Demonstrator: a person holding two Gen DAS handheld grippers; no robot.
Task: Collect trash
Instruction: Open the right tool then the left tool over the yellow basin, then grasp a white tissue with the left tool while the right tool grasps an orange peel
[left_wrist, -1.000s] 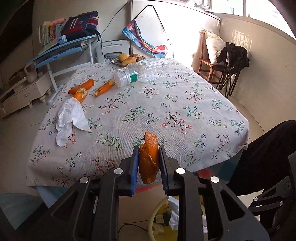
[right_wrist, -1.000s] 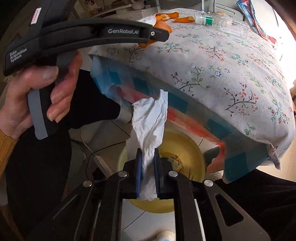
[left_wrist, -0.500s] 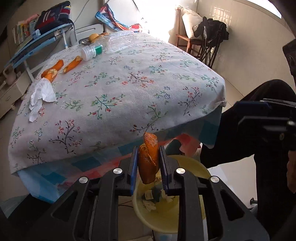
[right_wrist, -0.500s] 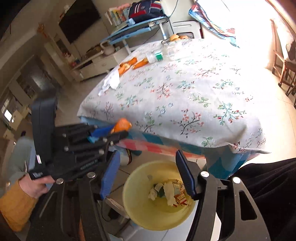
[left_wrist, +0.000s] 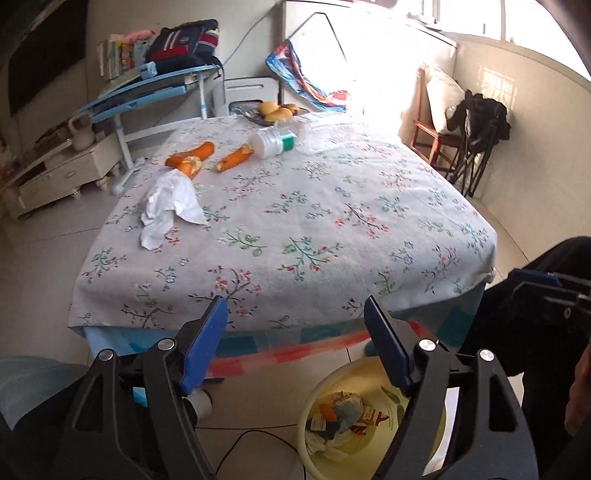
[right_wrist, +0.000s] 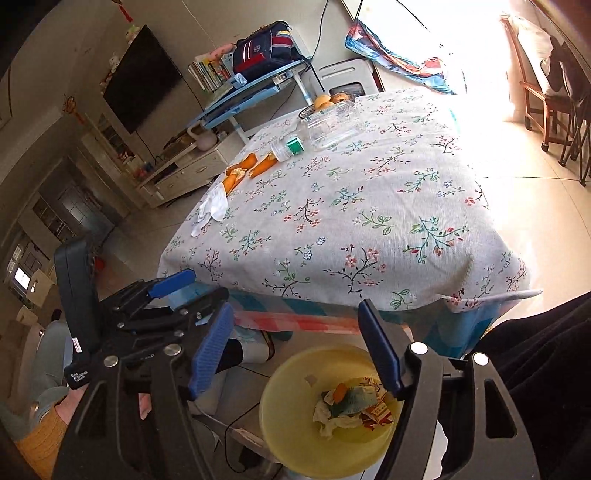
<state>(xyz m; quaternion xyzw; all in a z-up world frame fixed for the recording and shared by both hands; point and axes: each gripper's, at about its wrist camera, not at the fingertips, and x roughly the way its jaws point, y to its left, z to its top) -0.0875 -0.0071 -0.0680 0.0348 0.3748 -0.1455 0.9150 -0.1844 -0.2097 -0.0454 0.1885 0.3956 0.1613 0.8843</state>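
My left gripper (left_wrist: 295, 339) is open and empty, held in front of the table's near edge. My right gripper (right_wrist: 295, 347) is open and empty too, above the yellow bin (right_wrist: 291, 435), which also shows in the left wrist view (left_wrist: 314, 454) and holds tissue, orange peel and wrappers. On the floral tablecloth (left_wrist: 295, 221) lie a crumpled white tissue (left_wrist: 170, 203), orange peel pieces (left_wrist: 192, 158) and an empty plastic bottle (left_wrist: 280, 142). The same tissue (right_wrist: 214, 205), peels (right_wrist: 247, 168) and bottle (right_wrist: 328, 129) show in the right wrist view. The left gripper (right_wrist: 184, 288) shows there at the left.
A plate of fruit (left_wrist: 277, 110) stands at the table's far edge. A blue desk (left_wrist: 147, 88) with a bag and books is behind the table. A wooden chair (left_wrist: 458, 122) with dark clothes stands at the right. A cable (left_wrist: 240, 439) lies on the floor by the bin.
My left gripper has opened and let go of the orange peel, which now lies in the bin. My right gripper let go of the tissue earlier and stays open. Both have lifted slightly.
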